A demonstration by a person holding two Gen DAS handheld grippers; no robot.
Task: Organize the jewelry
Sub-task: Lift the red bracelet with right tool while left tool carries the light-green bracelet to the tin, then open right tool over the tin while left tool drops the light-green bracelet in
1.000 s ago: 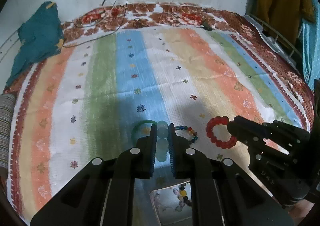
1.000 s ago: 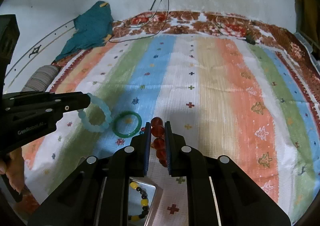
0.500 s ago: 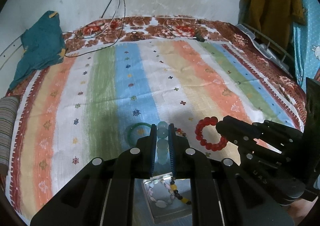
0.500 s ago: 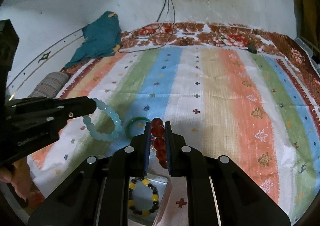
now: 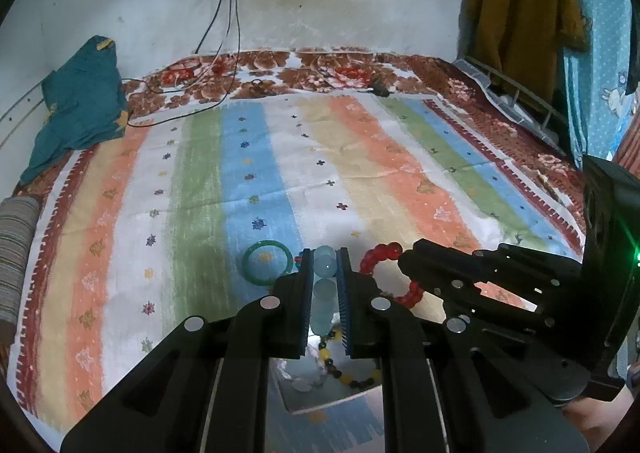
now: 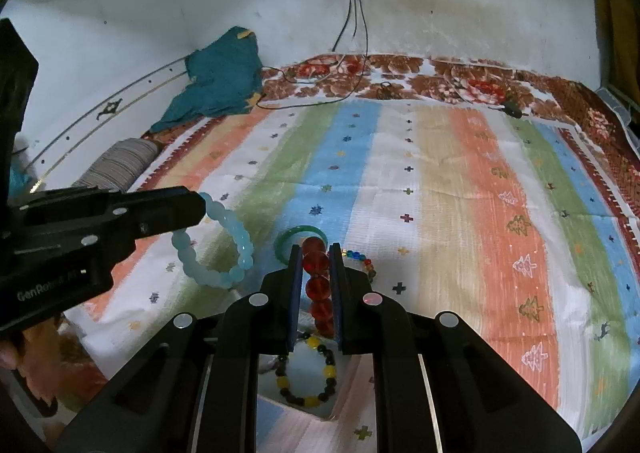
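Above the striped bedspread (image 5: pixel 280 157), the left gripper (image 5: pixel 325 271) pinches the pale blue bracelet (image 6: pixel 224 249) and the right gripper (image 6: pixel 316 273) pinches the red bracelet (image 5: pixel 384 253), both apparently being carried to the box (image 6: pixel 320 409) at 6 o'clock, over which each should next be lowered.

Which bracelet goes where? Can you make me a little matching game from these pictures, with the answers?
Things:
1. pale blue bead bracelet
2. red bead bracelet
3. green bangle
4. yellow and black bead bracelet

Places:
A. lying on the striped bedspread, held by nothing
B. pinched in the right gripper
C. inside the open box below the grippers
D. pinched in the left gripper

Pairs: 1-D, 2-B, 3-A, 4-C
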